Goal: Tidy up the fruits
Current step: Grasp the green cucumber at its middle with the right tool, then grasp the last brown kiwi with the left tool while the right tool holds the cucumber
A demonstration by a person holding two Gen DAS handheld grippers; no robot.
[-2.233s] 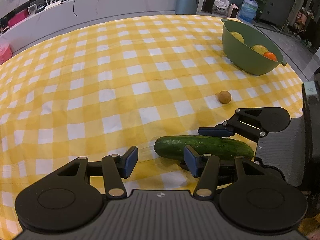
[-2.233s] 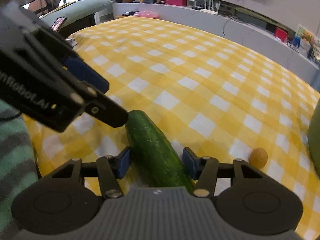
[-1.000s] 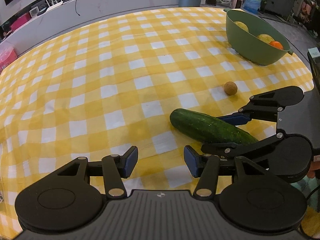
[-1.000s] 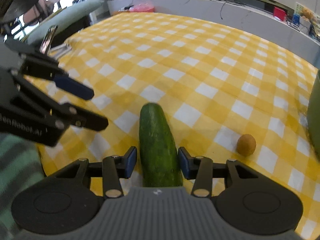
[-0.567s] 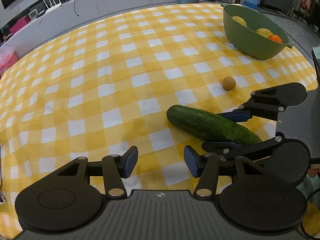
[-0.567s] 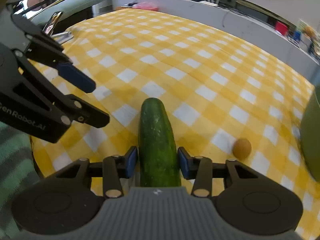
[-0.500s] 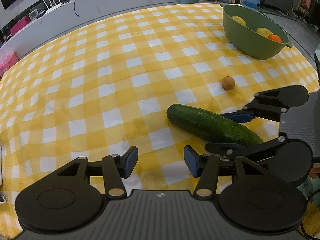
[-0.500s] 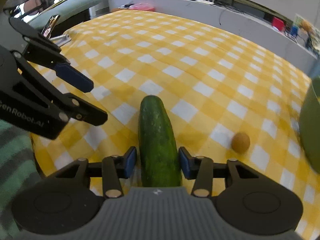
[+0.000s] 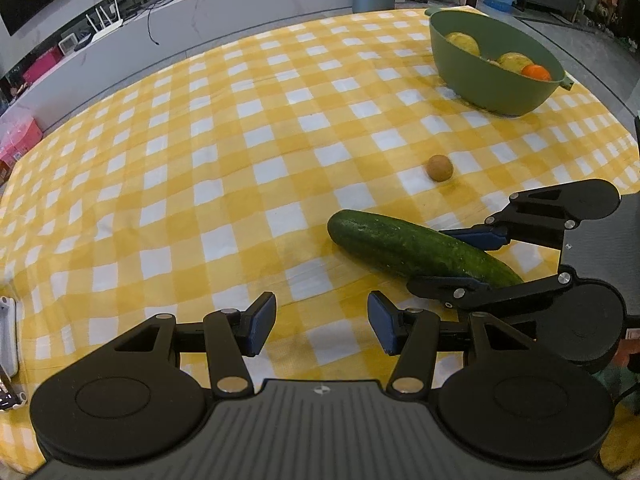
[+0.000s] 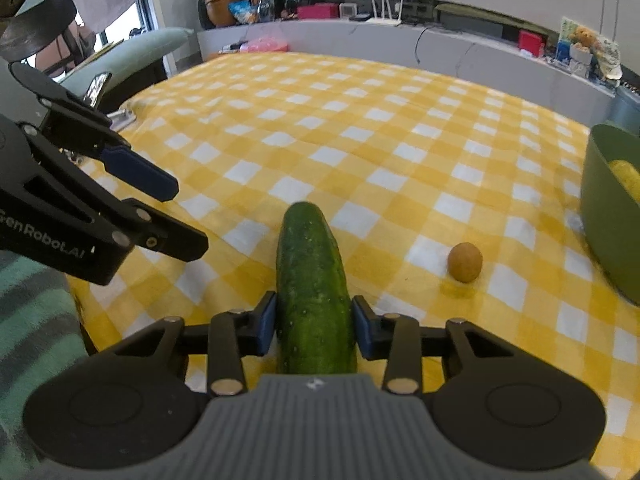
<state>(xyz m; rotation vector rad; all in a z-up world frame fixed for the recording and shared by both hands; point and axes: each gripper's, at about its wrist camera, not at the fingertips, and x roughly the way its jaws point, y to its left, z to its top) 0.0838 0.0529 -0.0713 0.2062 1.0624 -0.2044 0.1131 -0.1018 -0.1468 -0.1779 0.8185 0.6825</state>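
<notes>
Item: cucumber (image 10: 312, 276), lengthwise between right gripper (image 10: 314, 326) pads, clamped near one end for carrying toward green bowl (image 9: 492, 88); left gripper (image 9: 322, 322) spread wide, holding nothing, alongside

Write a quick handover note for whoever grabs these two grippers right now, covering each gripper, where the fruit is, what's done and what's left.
Right gripper: shut on the cucumber, pads against both its sides near the close end; whether it is off the cloth I cannot tell.
Left gripper: open, empty, over the checked tablecloth left of the cucumber.
Green bowl: far right of the table, already holding yellow fruits and an orange one.
Small brown fruit: loose on the cloth between cucumber and bowl.
Done: some fruit in the bowl, cucumber gripped.
Left: likely carry the cucumber to the bowl, then fetch the small brown fruit.
</notes>
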